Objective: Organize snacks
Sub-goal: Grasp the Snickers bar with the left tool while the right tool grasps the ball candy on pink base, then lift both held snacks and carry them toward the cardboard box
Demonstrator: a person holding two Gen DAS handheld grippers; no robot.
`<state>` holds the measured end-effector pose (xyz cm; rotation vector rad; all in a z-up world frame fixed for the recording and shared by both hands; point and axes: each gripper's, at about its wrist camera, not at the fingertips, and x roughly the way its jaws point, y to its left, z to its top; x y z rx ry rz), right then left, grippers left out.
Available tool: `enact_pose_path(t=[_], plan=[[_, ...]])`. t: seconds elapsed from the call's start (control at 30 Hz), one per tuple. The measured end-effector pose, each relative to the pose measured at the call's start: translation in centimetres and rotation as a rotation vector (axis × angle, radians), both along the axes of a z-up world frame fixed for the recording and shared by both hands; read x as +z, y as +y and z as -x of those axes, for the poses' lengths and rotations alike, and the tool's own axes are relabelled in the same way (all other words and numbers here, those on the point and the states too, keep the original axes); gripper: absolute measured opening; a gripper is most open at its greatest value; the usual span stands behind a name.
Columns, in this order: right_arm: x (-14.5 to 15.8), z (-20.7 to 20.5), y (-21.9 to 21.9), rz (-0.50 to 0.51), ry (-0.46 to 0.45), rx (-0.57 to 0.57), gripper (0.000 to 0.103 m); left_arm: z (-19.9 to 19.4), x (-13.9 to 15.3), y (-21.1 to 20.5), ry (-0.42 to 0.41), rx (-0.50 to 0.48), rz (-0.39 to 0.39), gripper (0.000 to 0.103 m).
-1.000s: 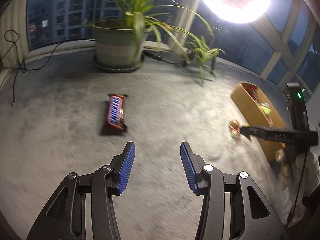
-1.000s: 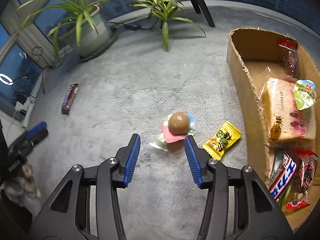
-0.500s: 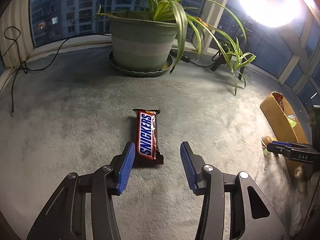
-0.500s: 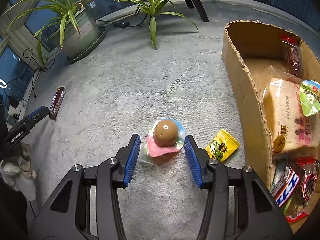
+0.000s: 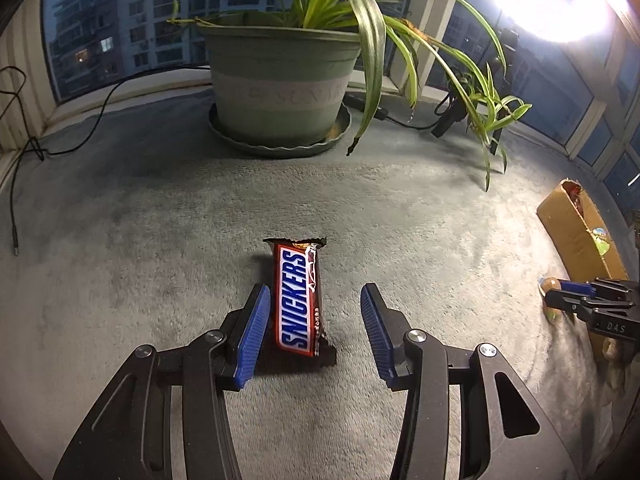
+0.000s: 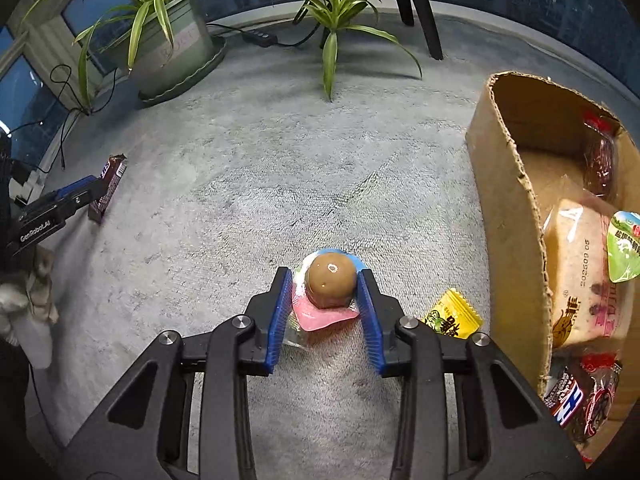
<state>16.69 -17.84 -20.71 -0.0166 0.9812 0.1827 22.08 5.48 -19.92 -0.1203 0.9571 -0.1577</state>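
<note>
A Snickers bar [image 5: 299, 300] lies on the grey carpet between the open fingers of my left gripper [image 5: 314, 312], closer to the left pad; it also shows far left in the right wrist view [image 6: 108, 186]. A packaged brown egg snack [image 6: 330, 286] on a pink and clear wrapper sits between the pads of my right gripper [image 6: 325, 300], whose jaws have narrowed to its sides. A yellow snack packet [image 6: 452, 316] lies just right of it. A cardboard box [image 6: 508, 184] holding several snacks stands at the right; it also shows in the left wrist view [image 5: 568, 236].
A large green plant pot [image 5: 280, 84] on a saucer stands beyond the Snickers bar, with a smaller plant [image 5: 492, 120] to its right. Black cables [image 5: 28, 144] run along the window edge. A black stand's legs [image 6: 420, 12] rise behind the smaller plant [image 6: 332, 20].
My left gripper moved forward until the Snickers bar lay between its fingers. My right gripper moved forward over the egg snack and its jaws narrowed around it.
</note>
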Motion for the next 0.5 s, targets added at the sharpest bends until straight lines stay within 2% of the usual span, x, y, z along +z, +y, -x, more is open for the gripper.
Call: enact_pose_path(t=[0.13,0.27,0.5], plan=[[-0.02,-0.02,0.07,0.011,-0.002,0.007,0.035,-0.43,-0.36,-0.29,0.006,-0.004,-0.023,0.045],[-0.02,-0.08,0.36,0.028,-0.006,0.010,0.035,-0.73,-0.65,-0.54,0.008,0.000,-0.040,0.026],[-0.07,-0.06,0.59,0.038,-0.012,0.014,0.035,-0.43,-0.64,-0.90,-0.005,-0.015,-0.064,0.026]])
